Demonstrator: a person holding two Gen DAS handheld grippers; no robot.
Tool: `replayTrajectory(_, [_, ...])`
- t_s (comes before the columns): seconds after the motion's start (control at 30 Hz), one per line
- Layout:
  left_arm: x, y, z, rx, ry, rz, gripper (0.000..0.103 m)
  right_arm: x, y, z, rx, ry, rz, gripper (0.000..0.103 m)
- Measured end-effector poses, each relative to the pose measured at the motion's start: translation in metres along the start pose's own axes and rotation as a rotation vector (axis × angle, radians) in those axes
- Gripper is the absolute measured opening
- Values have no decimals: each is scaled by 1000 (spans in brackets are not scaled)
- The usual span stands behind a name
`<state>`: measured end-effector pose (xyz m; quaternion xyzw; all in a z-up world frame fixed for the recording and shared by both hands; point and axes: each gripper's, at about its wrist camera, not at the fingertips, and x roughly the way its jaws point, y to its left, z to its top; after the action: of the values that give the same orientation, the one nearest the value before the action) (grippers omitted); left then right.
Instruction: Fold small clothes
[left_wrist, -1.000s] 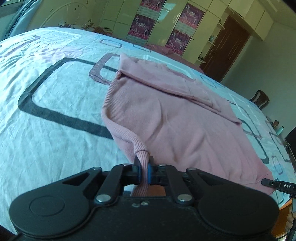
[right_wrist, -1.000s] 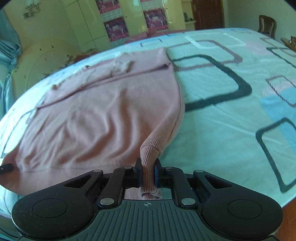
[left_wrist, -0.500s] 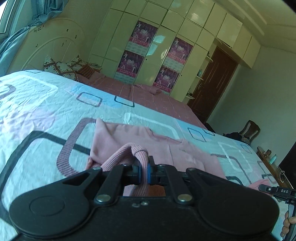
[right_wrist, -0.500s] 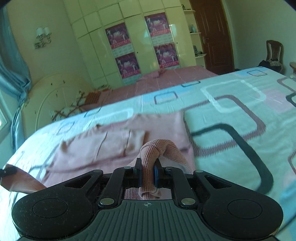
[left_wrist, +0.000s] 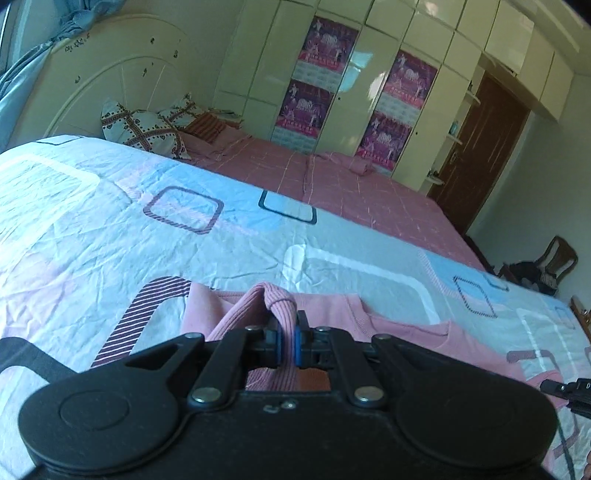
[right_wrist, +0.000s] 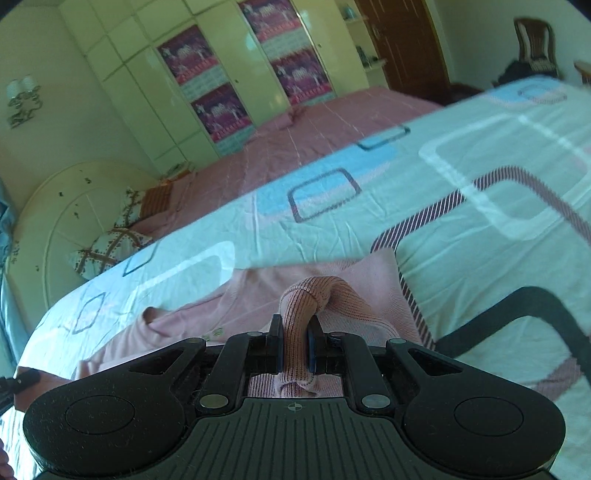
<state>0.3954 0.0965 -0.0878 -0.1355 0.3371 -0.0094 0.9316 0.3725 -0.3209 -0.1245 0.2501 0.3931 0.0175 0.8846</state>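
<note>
While both grippers pinch pink sweater hem, patterned bedsheet fronts wardrobe w/ 4 posters.

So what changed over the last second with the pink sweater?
Both tools, left and right, carried the pink sweater's ribbed hem forward over its body toward the far edge, so much less of it shows spread on the bedsheet. Both stayed clamped on the hem; nothing released.

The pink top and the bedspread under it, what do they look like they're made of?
The pink top looks like a soft knit, probably cotton or a blend: fine ribbing shows on the hem pinched in the right hand-held gripper. The bedspread looks like thin woven cotton, matte, with printed rectangles and many small creases.
</note>
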Motion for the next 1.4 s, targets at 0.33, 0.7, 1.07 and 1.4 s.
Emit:
replayTrajectory(0.33, [6, 27, 3, 77, -30, 60, 77, 23, -26, 17, 4, -41, -30, 71])
replayTrajectory(0.7, [61, 23, 2, 162, 112, -9, 68, 61, -26, 14, -149, 41, 25, 71])
replayTrajectory(1.07, [96, 20, 1, 221, 199, -69, 20, 105, -18, 27, -295, 130, 30, 22])
replayTrajectory(1.4, [57, 12, 14, 144, -73, -75, 13, 66, -11, 42, -338, -67, 44, 7])
